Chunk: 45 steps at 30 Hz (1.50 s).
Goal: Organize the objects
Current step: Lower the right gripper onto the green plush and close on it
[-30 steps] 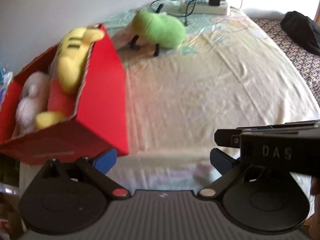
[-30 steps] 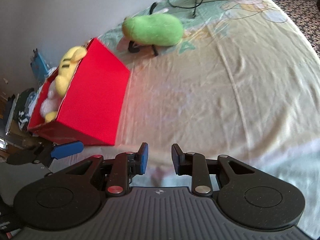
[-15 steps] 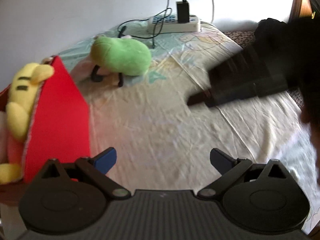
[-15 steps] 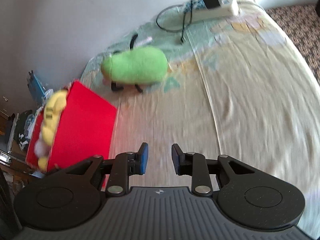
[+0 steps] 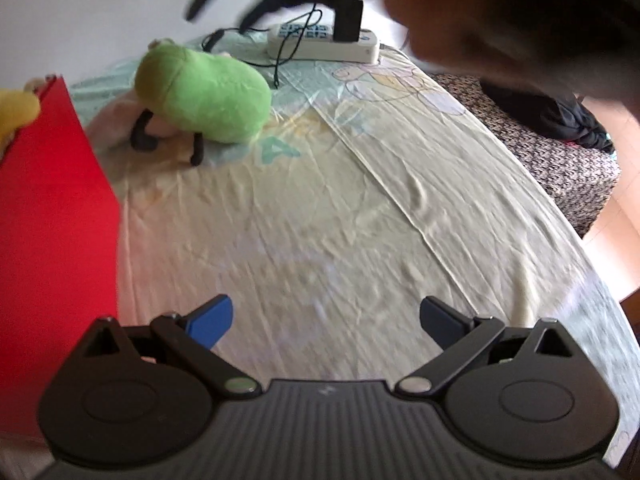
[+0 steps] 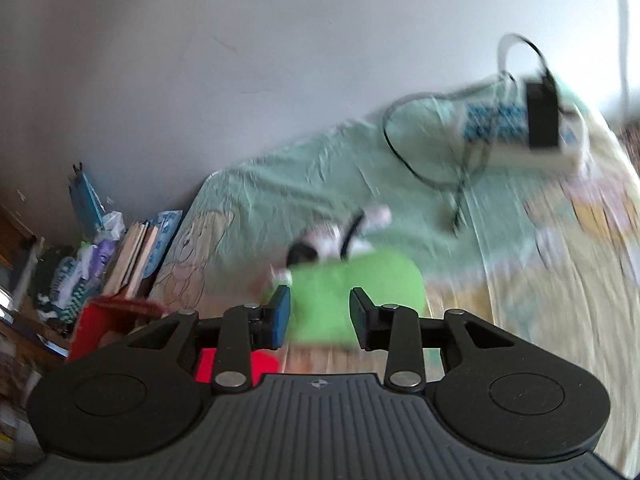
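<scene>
A green plush toy [image 5: 204,100] with black legs lies on the pale bedsheet [image 5: 320,220], far ahead of my left gripper [image 5: 326,316], which is wide open and holds nothing. To its left stands a red box [image 5: 52,220] with a yellow plush [image 5: 16,112] poking over its rim. In the blurred right wrist view the green plush [image 6: 356,296] shows just beyond my right gripper [image 6: 318,316], whose fingers stand a narrow gap apart with nothing gripped. The red box [image 6: 100,320] sits lower left there.
A white power strip [image 5: 324,42] with a black charger and cables lies at the bed's far end. A dark bag [image 5: 560,116] rests on a patterned blanket [image 5: 560,184] at right. A person's arm [image 5: 520,20] crosses the top. Books [image 6: 132,260] are stacked beside the bed.
The right gripper has swung forward and up over the green plush, its fingers parting slightly. The left gripper has moved closer to the plush; the red box has slid to the frame's left edge.
</scene>
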Tool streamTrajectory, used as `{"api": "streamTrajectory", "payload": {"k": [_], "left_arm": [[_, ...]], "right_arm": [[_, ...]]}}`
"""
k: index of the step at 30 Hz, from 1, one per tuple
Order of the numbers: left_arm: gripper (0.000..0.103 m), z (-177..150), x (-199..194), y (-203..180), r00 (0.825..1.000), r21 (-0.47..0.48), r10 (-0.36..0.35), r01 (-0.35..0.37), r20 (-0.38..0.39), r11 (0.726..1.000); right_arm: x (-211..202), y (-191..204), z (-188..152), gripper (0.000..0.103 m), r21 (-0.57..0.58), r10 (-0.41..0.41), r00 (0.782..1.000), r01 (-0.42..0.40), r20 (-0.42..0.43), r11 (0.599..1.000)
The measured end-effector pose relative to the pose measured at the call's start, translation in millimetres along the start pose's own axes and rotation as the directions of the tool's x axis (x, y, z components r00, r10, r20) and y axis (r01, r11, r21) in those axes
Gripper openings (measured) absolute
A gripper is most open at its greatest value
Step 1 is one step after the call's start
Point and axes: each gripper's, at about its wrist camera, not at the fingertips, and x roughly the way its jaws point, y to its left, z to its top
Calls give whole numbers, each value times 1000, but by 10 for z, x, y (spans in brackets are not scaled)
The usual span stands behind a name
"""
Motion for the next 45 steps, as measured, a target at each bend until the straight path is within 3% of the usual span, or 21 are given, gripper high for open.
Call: {"api": "streamTrajectory", "payload": {"k": [6,10,19,24,32,39,45], "left_arm": [[100,-104,12,-48,999,35,-37,38,-29,999],[100,-141,14,-9,998,35,-52,54,-42,998],[100,-90,-57,101,995,13,-96,96,-23,995],[100,-32,-127,82,994,21,-114,114,-2,993],[100,176,-236,94,990,10,-129,128,55,992],[100,479,-166,106,987,1,-89,90,133,996],[98,670,21,166,984,-41,-100,107,150,993]], "right_arm": [[366,58,125,36,-46,5,1000,-5,6,999],[510,62,75,35,-86,2,999,-6,-49,996],[114,-36,-225,33,-166,31,998,-39,-53,985],[-72,-245,-394,33,-77,56,995,-62,-79,995],[-305,-652,-648,35,59,16,997,-11,-77,998],[-432,-985,-735,36,217,87,995,-75,-47,973],[-480,-1221,-771,39,322,117,993,-108,-9,940]]}}
